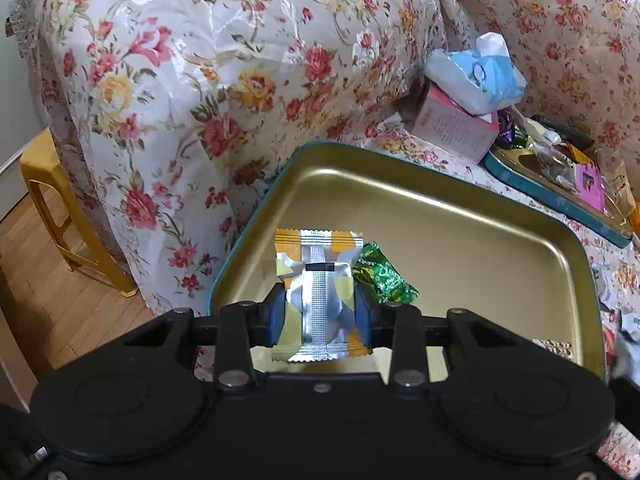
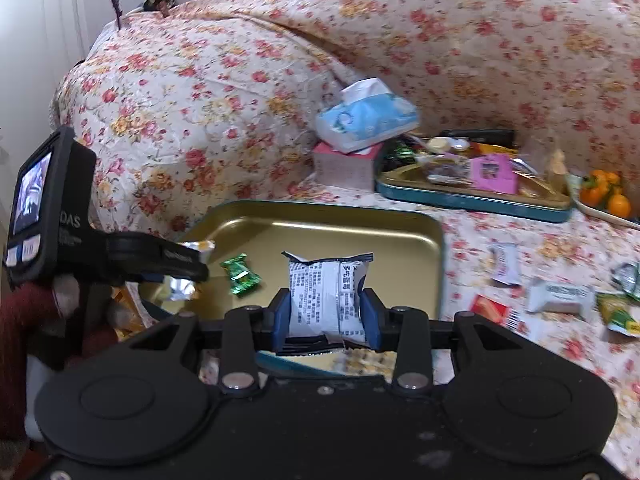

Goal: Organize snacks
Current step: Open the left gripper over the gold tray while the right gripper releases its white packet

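Observation:
My left gripper (image 1: 320, 314) is shut on a silver and yellow snack packet (image 1: 318, 292), held over the near left part of a gold tin tray (image 1: 460, 224). A green candy (image 1: 384, 274) lies in that tray just right of the packet. My right gripper (image 2: 329, 316) is shut on a white snack packet with dark print (image 2: 330, 292), above the same gold tray's (image 2: 360, 232) near edge. In the right wrist view the left gripper (image 2: 188, 268) shows at the left with its silver packet (image 2: 180, 286), and the green candy (image 2: 241, 274) lies beside it.
A second tray (image 2: 472, 196) full of mixed snacks sits at the back right beside a tissue pack (image 2: 366, 120) on a pink box (image 2: 344, 164). Several loose packets (image 2: 560, 296) lie on the floral cover at the right. Oranges (image 2: 608, 194) far right. A yellow stool (image 1: 60, 208) stands left.

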A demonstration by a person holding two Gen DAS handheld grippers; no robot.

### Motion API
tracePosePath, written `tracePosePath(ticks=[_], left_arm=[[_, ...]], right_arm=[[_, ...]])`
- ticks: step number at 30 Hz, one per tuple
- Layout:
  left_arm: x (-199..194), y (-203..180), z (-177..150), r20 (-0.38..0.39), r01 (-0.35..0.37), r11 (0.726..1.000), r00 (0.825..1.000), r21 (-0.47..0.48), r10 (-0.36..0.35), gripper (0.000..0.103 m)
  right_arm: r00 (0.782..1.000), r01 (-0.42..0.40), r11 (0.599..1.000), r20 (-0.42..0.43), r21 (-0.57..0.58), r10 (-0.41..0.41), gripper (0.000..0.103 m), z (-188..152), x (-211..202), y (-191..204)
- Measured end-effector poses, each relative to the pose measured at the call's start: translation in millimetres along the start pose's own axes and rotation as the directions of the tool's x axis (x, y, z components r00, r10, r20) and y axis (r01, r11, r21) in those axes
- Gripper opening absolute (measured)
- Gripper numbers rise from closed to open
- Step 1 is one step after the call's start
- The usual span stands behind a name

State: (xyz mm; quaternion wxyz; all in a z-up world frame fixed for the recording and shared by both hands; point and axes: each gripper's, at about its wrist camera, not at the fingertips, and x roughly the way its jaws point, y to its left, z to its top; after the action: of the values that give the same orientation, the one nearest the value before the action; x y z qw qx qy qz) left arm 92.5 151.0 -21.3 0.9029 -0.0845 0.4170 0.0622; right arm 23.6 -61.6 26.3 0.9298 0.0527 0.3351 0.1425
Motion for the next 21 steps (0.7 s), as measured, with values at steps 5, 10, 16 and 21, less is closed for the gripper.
tracePosePath(ticks=[5,10,16,21], left_arm=[[0.7,0.1,-0.4,-0.001,0.018,1.000,1.000,-0.005,-0.018,0.045],[0.6,2.9,-4.2,-0.018,0.029,0.999,0.999,-0.020,-0.029,0.045],[-2.1,2.7,-8.3,-0.007,0.051,0.999,0.999,-0.013,-0.052,0.046],[-4.9,3.4,-6.0,0.005,0.079,0.996,0.997,-0.029,-0.079,0.049]], right_arm=[[1.000,0.011,1.000,-0.029,0.020,-0.011,0.040,0.5,23.4,8.7],[0.997,0.030,0.999,-0.069,0.038,-0.027,0.040,-3.6,39.0,10.6],[0.994,0.047,0.998,-0.097,0.043,-0.043,0.040,-10.6,49.6,9.4],[0.993,0.052,0.998,-0.107,0.046,-0.046,0.040,-11.9,54.1,7.5]])
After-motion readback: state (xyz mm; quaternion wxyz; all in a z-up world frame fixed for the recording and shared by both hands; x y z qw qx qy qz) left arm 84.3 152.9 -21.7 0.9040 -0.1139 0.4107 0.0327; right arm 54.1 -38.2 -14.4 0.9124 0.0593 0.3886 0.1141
